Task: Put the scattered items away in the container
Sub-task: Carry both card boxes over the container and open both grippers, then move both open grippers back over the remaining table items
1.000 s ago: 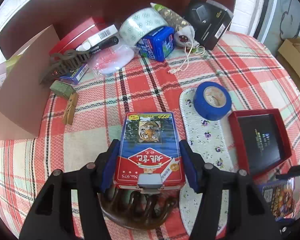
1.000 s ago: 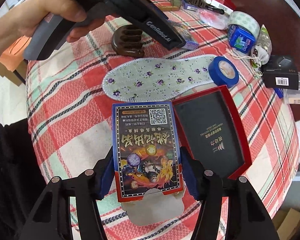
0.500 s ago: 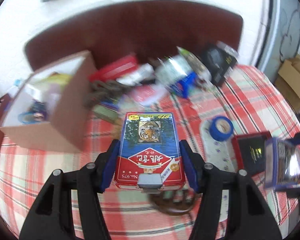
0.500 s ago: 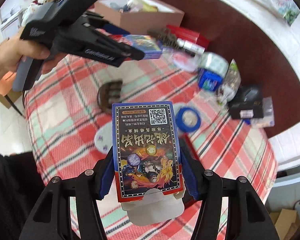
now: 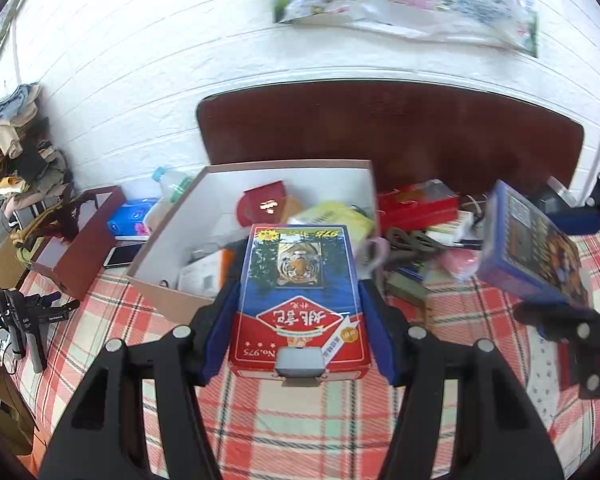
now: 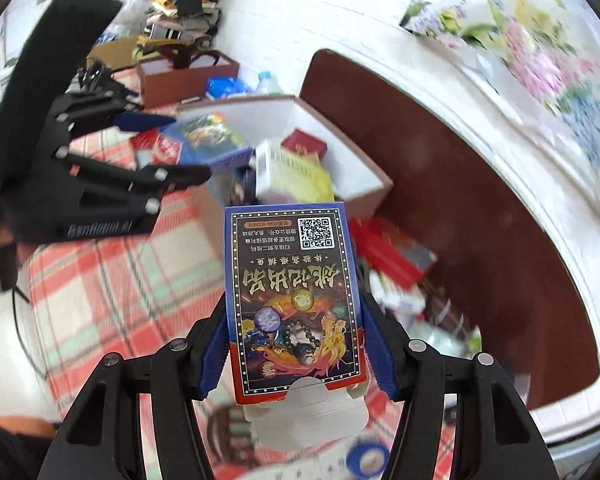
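My left gripper (image 5: 300,304) is shut on a tiger card box (image 5: 298,292), red and blue, held above the checked tablecloth just in front of the open cardboard box (image 5: 172,236). My right gripper (image 6: 296,320) is shut on a blue game card box (image 6: 294,300), held in the air facing the cardboard box (image 6: 340,168). In the left wrist view the right gripper's box (image 5: 528,248) hangs at the right. In the right wrist view the left gripper (image 6: 172,148) and its box (image 6: 208,140) are at the left, by the box's rim.
The cardboard box holds several items, among them a yellow packet (image 5: 336,216) and a red item (image 5: 260,204). Scattered items (image 5: 420,216) lie right of it. A dark red box (image 5: 80,248) and phone (image 5: 120,254) sit left. A blue tape roll (image 6: 366,458) lies below.
Both grippers have lifted off the table with their card boxes and swung toward the cardboard box, which now fills the middle of both views. The hair claw and insole have dropped out of view.
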{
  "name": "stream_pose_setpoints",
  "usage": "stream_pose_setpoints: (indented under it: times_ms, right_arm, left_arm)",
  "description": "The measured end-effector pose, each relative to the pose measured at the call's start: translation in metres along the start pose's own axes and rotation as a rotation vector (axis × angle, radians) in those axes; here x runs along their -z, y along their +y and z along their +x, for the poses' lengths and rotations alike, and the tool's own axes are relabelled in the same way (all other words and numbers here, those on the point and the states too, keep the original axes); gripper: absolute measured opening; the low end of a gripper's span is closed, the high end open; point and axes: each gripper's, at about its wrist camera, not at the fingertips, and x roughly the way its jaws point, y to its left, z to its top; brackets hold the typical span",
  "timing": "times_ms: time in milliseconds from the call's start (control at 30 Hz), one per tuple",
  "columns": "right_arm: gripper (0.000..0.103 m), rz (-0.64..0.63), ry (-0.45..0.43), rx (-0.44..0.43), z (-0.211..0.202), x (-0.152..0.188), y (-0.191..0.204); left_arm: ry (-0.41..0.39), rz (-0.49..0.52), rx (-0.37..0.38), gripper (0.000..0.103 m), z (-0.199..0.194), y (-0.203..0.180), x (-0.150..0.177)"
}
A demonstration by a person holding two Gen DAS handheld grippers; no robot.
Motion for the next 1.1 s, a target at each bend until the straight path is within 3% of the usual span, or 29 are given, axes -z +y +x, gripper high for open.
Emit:
stream_pose_setpoints:
  times_ms: [167,533,700,833,900,1100]
  right_arm:
    - [0.061,0.042,0.011,0.008,0.061,-0.072,-0.007]
    - [0.061,0.126,0.058,0.057,0.15,-0.142,-0.018]
    - [0.062,0.164,0.075,0.049,0.17,-0.155,-0.017]
    - [0.063,0.21,0.084,0.021,0.181,-0.153,-0.015]
    - [0.065,0.218,0.082,0.026,0.182,-0.152,-0.016]
    - [0.065,0.276,0.043,0.032,0.158,-0.138,-0.029]
  left_arm:
    - [0.012,-0.022,-0.044,0.059,0.031,0.039,-0.016]
    - [0.07,-0.106,-0.093,0.06,0.107,0.097,-0.04]
    - [0.065,-0.139,-0.093,0.058,0.12,0.107,-0.047]
    - [0.058,-0.131,-0.086,0.062,0.12,0.111,-0.048]
    - [0.06,-0.113,-0.092,0.067,0.12,0.11,-0.046]
    - [0.047,-0.118,-0.07,0.068,0.108,0.103,-0.036]
